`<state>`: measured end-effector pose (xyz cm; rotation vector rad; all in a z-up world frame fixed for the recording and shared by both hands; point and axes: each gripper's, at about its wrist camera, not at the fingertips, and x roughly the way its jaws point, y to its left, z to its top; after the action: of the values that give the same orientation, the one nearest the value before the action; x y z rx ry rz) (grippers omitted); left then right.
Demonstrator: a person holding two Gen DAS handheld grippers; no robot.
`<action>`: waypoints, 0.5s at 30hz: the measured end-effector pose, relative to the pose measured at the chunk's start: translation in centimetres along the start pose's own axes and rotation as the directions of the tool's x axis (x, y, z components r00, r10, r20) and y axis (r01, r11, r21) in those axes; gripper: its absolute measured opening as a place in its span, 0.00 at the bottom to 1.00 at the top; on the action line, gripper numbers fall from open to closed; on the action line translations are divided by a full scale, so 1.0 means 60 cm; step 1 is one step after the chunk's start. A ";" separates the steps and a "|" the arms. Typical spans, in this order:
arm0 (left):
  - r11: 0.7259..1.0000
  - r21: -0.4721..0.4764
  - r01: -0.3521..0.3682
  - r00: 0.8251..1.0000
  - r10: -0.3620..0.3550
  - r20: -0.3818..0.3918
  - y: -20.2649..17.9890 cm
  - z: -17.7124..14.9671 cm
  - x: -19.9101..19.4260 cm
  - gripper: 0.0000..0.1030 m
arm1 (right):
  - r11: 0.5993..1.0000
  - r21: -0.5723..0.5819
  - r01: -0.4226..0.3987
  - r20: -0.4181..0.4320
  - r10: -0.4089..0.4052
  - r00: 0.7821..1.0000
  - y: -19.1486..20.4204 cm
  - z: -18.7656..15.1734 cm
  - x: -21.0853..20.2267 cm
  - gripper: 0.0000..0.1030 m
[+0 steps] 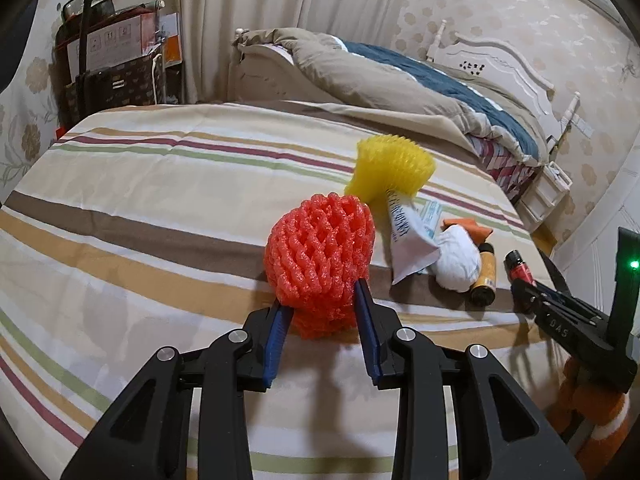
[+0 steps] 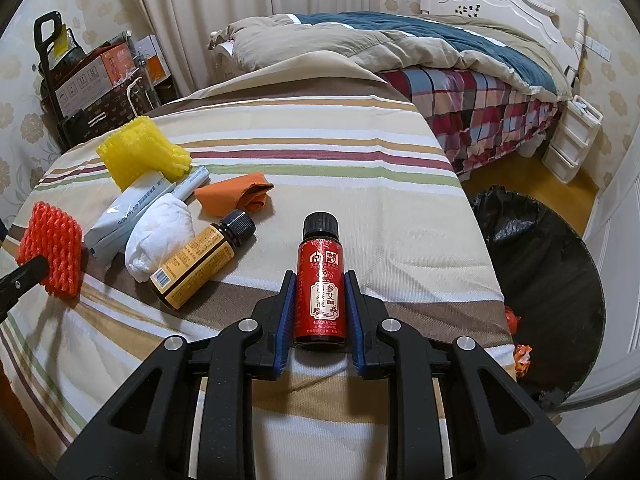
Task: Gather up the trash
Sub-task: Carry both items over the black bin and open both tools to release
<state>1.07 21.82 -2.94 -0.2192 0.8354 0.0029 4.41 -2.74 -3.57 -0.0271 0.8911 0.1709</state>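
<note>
Both tongs are loaded: the right gripper [image 2: 320, 312] is clamped on the red bottle [image 2: 320, 280], blue pads pressed on its label sides, and the left gripper [image 1: 322, 312] is closed partway on the red foam net [image 1: 320, 260], pads sunk into its lower flanks. No gap is seen at either pair of pads.

Step in hand, judged: both items are gripped and ready to be carried to the black trash bag [image 2: 536, 264], which sits on the floor just off the right edge of the striped table [image 2: 320, 148]. For a clean carry, the bottle should be kept squeezed at mid-body, lifted clear of the cloth before being swung right, and released only once over the bag mouth. The net is soft and springy, so the squeeze should be held steady; slip is likely if eased.

Orientation: the bottle's long axis is seen running along the fingers, base nearest the camera, black cap pointing away toward the far table edge. The foam net is roughly round, with no clear long axis.

Farther out, more trash is left on the cloth: the amber bottle [image 2: 200, 264] lying on its side, cap pointing up-right toward the far end, touching the white wad [image 2: 156, 236]; then the white packet [image 2: 128, 208], the orange paper [image 2: 236, 196] and the yellow foam net [image 2: 140, 152].
</note>
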 end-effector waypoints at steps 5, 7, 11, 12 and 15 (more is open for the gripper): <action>1.000 -0.002 -0.015 1.000 0.015 0.023 -0.005 0.008 0.007 0.34 | 1.000 0.004 -0.003 0.001 0.003 1.000 0.001 -0.001 -0.002 0.22; 1.000 0.008 -0.014 0.999 0.014 0.033 -0.006 0.007 0.006 0.33 | 1.000 0.008 -0.007 0.002 0.007 1.000 0.002 -0.003 -0.004 0.22; 1.000 0.002 -0.011 0.999 0.011 0.042 -0.007 0.006 0.002 0.31 | 1.000 0.016 -0.016 0.011 0.016 1.000 0.001 -0.006 -0.010 0.22; 1.000 -0.001 -0.009 0.999 0.009 0.045 -0.007 0.005 -0.001 0.30 | 1.000 0.017 -0.017 0.013 0.017 1.000 0.001 -0.008 -0.012 0.22; 1.000 -0.005 -0.007 0.999 0.007 0.052 -0.010 0.002 -0.007 0.30 | 1.000 0.017 -0.022 0.018 0.021 1.000 0.001 -0.012 -0.019 0.22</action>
<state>0.91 21.27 -2.42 -0.2197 0.7848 0.0167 3.14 -2.91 -3.17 0.0001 0.8750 0.1830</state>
